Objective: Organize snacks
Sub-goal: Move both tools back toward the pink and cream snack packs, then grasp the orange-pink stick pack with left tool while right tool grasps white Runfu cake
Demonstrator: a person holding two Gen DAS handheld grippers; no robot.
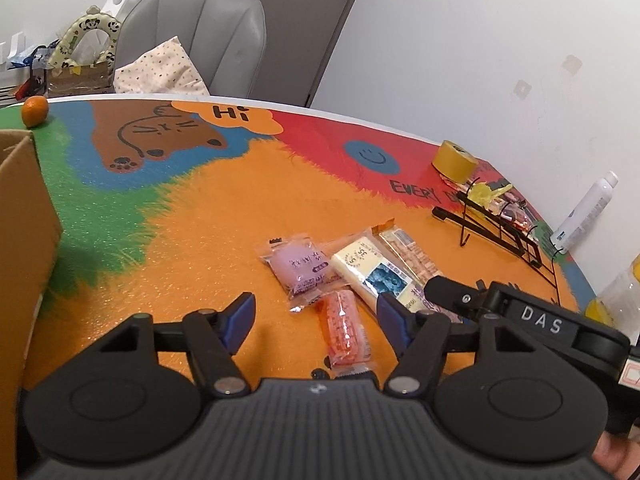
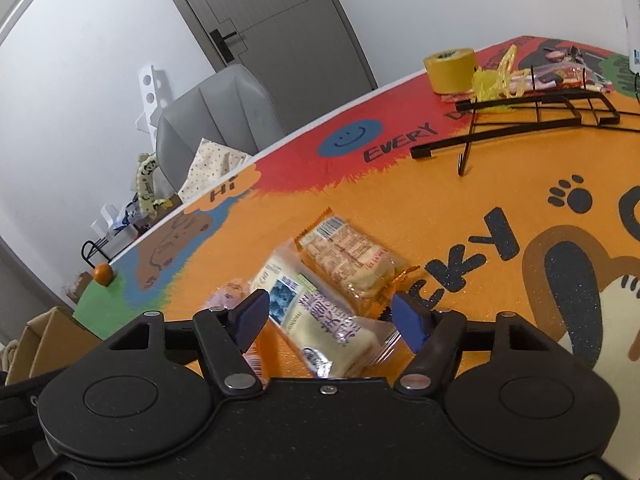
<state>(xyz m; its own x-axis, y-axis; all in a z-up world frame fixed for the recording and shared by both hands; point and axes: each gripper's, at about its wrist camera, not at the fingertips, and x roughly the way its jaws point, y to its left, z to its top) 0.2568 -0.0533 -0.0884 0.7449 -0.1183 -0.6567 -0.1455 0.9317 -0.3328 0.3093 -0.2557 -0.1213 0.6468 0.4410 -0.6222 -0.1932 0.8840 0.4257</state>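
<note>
The box (image 1: pixel 24 216) at the desk (image 1: pixel 208 208) edge is cut off by the frame. The purple pack (image 2: pixel 228 294) hides behind a finger (image 2: pixel 252 318) in the right view. Both hand-held grippers are spread wide, grasping nothing: the left hand-held gripper (image 1: pixel 316 320) straddles the orange pack (image 1: pixel 346 328), the right hand-held gripper (image 2: pixel 330 320) the white bar (image 2: pixel 316 320). The biscuit pack (image 2: pixel 352 264) lies just beside it, mid-desk.

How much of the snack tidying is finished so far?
Little looks done. Four packets still lie loose on the mat: purple pastry, orange packet, white cake bar, biscuit pack. Left gripper and right gripper are open, holding nothing. The cardboard box waits nearby; its inside is hidden.
</note>
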